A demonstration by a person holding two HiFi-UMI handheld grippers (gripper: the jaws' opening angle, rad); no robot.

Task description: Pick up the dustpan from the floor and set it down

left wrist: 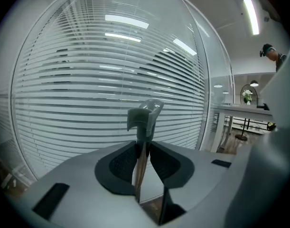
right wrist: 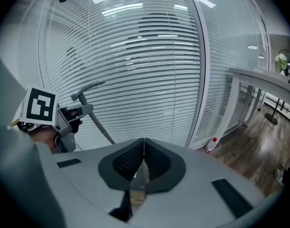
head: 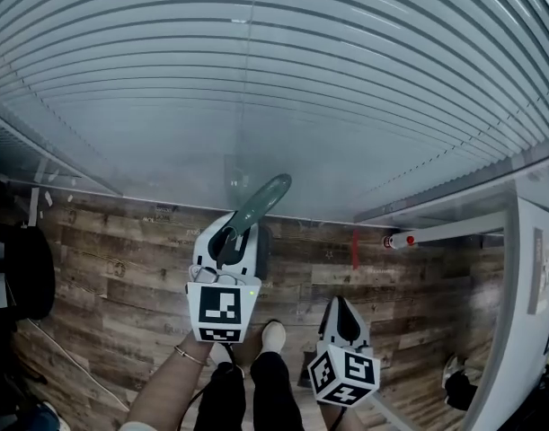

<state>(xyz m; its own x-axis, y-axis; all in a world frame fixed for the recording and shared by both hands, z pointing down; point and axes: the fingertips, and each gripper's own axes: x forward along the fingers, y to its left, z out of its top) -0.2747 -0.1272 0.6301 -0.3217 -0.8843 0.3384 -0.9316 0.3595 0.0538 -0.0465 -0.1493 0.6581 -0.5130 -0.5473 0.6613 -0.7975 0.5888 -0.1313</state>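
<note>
The dustpan's long grey-green handle (head: 261,202) rises out of my left gripper (head: 229,238) toward the glass wall. In the left gripper view the thin shaft (left wrist: 141,163) stands pinched between the dark pads, with the handle's hooked top end (left wrist: 145,115) above my left gripper (left wrist: 142,148). The right gripper view shows the left gripper (right wrist: 64,120) shut on that slanted shaft (right wrist: 98,126). The pan itself is hidden. My right gripper (head: 340,316) hangs lower and to the right, its jaws (right wrist: 144,150) closed together with nothing between them.
A glass wall with white blinds (head: 274,79) fills the front. A white bottle with a red cap (head: 399,240) lies at its foot on the wooden floor (head: 121,285). A white table (head: 536,268) stands at the right, a black object (head: 27,272) at the left.
</note>
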